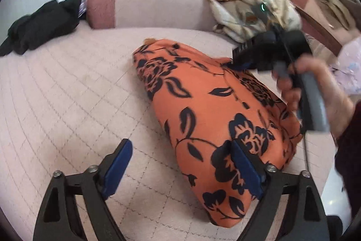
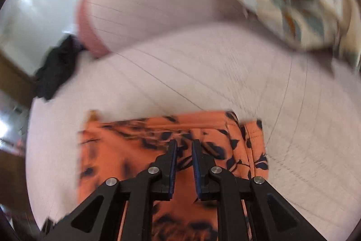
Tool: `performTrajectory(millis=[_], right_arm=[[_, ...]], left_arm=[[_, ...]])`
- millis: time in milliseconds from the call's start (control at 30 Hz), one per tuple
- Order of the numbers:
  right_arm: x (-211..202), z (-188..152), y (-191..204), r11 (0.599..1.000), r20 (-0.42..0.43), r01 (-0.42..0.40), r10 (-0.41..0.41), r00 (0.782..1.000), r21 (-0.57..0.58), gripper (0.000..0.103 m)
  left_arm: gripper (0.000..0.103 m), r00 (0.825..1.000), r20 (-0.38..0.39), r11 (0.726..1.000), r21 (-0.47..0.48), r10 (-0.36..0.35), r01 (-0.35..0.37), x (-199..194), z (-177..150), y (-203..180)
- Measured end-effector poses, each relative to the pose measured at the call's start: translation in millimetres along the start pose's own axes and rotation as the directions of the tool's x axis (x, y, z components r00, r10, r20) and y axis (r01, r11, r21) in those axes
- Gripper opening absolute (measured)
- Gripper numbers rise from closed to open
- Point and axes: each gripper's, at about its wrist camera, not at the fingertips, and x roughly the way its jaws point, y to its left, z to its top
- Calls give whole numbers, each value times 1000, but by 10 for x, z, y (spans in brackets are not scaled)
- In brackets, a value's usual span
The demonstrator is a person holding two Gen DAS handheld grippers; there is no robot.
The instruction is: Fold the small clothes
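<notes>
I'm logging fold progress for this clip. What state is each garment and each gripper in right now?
orange floral garment: folded into a compact bundle, lying on the pink quilt.
left gripper: open, holding nothing.
right gripper: jaws nearly closed over the orange cloth; grip unclear.
black garment: crumpled, unfolded.
cream patterned garment: heaped, unfolded.
</notes>
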Motion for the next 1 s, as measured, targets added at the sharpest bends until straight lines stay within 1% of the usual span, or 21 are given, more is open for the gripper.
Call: performTrajectory(millis=[33, 67, 100, 133, 167, 200, 233, 267, 333, 533, 600, 667, 767, 800, 833, 867, 900, 1000], right_arm=[[158, -48, -91, 999, -19, -7, 7, 1000, 37, 16], [130, -73, -135, 998, 22, -34, 33, 999, 53, 16], [88, -115, -154, 997, 55, -51, 48, 997, 50, 16], [39, -162, -153, 999, 70, -41, 39, 997, 36, 16], [-12, -222, -159, 999, 82, -19, 16, 996, 33, 16], [-60, -298, -176, 999, 98, 12, -15, 995, 38, 14], [-94, -377, -195, 998, 110, 52, -56, 992, 35, 12], [-123, -453, -221, 997, 122, 66, -69, 990, 28, 12], [-179, -578, -280, 998, 140, 65, -68, 988, 24, 12], [-282, -863, -418, 995, 156, 73, -83, 984, 69, 11], [-319, -967, -456, 993, 170, 87, -99, 980, 80, 11], [-357, -1088, -495, 989, 184, 123, -136, 973, 81, 11], [-439, -1217, -519, 987, 202, 123, -142, 969, 104, 12], [-465, -1253, -520, 986, 203, 122, -144, 969, 114, 13], [-492, -1282, -523, 983, 200, 125, -150, 968, 131, 20], [-513, -1315, -538, 981, 195, 125, -154, 969, 151, 22], [-530, -1334, -536, 980, 196, 121, -151, 969, 160, 23], [-613, -1417, -507, 977, 215, 143, -175, 961, 156, 34]], left_arm=[[94, 1000, -9, 1000, 7, 18, -18, 26, -18, -5], [96, 999, -23, 999, 16, 32, -32, 67, -32, -10], [97, 998, -41, 999, 17, 38, -37, 109, -36, 4], [97, 998, -57, 999, 17, 36, -35, 142, -38, 10], [97, 997, -67, 999, 20, 33, -31, 165, -57, 6], [97, 997, -69, 999, 33, 44, -42, 160, -71, -14], [97, 996, -54, 995, 70, 73, -69, 151, -91, -66], [97, 994, -38, 990, 104, 98, -94, 135, -117, -119], [97, 990, -21, 979, 156, 136, -131, 123, -160, -211], [98, 990, -65, 980, 165, 122, -109, 194, -225, -221], [98, 989, -68, 977, 177, 128, -114, 187, -265, -239], [98, 989, -64, 976, 182, 132, -118, 186, -254, -252], [98, 988, -60, 974, 190, 140, -126, 164, -261, -259], [98, 988, -58, 974, 189, 141, -128, 159, -260, -260], [98, 988, -56, 973, 190, 143, -130, 154, -261, -277], [98, 988, -52, 972, 193, 146, -133, 146, -261, -283], [98, 988, -47, 971, 197, 150, -138, 137, -262, -292], [98, 987, -38, 969, 200, 157, -146, 127, -257, -332]])
